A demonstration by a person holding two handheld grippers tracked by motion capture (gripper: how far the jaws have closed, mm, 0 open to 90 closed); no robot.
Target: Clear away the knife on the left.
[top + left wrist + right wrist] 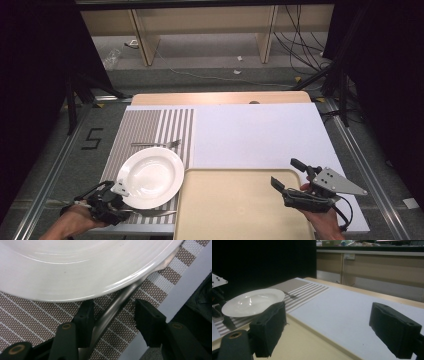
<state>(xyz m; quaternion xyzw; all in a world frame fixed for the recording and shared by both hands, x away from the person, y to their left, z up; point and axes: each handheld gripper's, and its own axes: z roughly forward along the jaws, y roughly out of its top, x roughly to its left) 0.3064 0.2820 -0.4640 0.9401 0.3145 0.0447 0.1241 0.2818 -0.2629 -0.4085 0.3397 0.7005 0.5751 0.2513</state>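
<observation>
— Counting it up: one plate, one fork, one tray, one striped mat, all on the table.
— And the two hand-held grippers?
— Left hand-held gripper sits low at the plate's near rim, jaws apart, a metal handle lying between them on the mat. It runs under the plate.
— The right one?
— Right hand-held gripper hovers over the tray's right side, jaws wide, empty.
</observation>
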